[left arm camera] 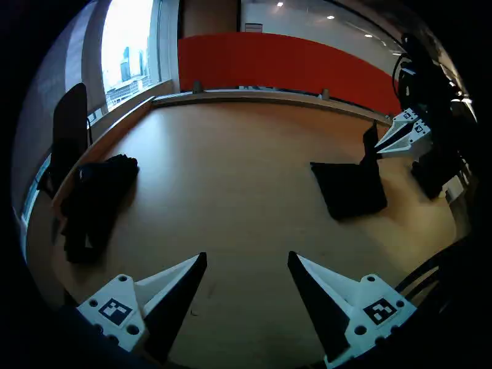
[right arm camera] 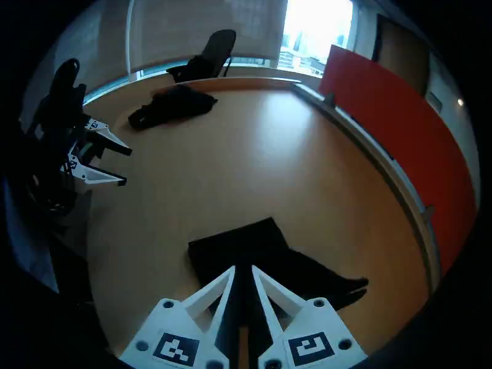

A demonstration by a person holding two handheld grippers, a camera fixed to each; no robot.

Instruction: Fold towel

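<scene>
A black towel (left arm camera: 349,186) lies on the wooden table (left arm camera: 246,160), to the right in the left gripper view. One edge of it is raised to my right gripper (left arm camera: 377,149), whose white fingers pinch that edge. In the right gripper view the towel (right arm camera: 261,246) lies just beyond my right gripper (right arm camera: 243,269), and dark cloth fills the narrow gap between its nearly closed fingers. My left gripper (left arm camera: 246,258) hovers open over bare table, well short of the towel, with nothing between its fingers. The right gripper view shows the left gripper (right arm camera: 126,166) at the far left, held by a person.
A heap of black cloth (left arm camera: 92,197) sits near the table's far corner by the window, seen as the dark heap (right arm camera: 172,104) in the right gripper view. A dark chair (left arm camera: 67,135) stands behind it. A red partition (left arm camera: 289,64) runs along the table's long edge.
</scene>
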